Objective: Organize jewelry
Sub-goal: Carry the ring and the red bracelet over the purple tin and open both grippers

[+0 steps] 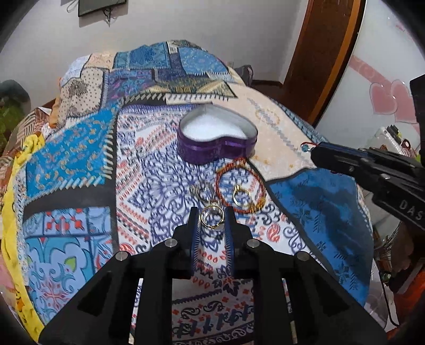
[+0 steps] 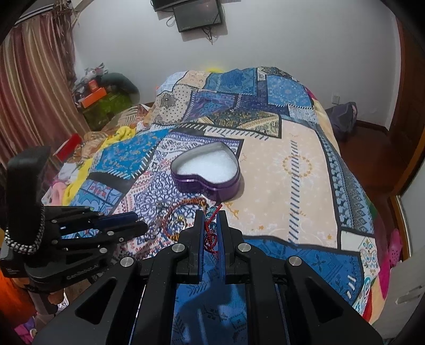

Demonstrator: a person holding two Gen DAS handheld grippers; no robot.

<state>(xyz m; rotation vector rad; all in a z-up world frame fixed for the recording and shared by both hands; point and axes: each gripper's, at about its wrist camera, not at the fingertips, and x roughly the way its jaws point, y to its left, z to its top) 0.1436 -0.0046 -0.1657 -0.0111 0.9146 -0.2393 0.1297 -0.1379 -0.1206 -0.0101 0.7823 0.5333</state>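
A purple heart-shaped box (image 1: 217,140) with white lining stands open on the patterned bedspread; it also shows in the right wrist view (image 2: 207,173). My left gripper (image 1: 211,215) is closed on a gold ring (image 1: 211,219) between its fingertips. On the cloth lie a red-and-gold bracelet (image 1: 240,185), another gold ring (image 1: 242,197) inside it, and silver rings (image 1: 202,189). My right gripper (image 2: 210,216) is shut on a red cord with blue beads (image 2: 211,231); it shows from the side in the left wrist view (image 1: 314,151).
The bedspread (image 2: 292,164) drops off at the right toward a wooden floor (image 2: 377,156). Clutter and curtains (image 2: 34,87) stand at the left. A screen (image 2: 196,13) hangs on the far wall.
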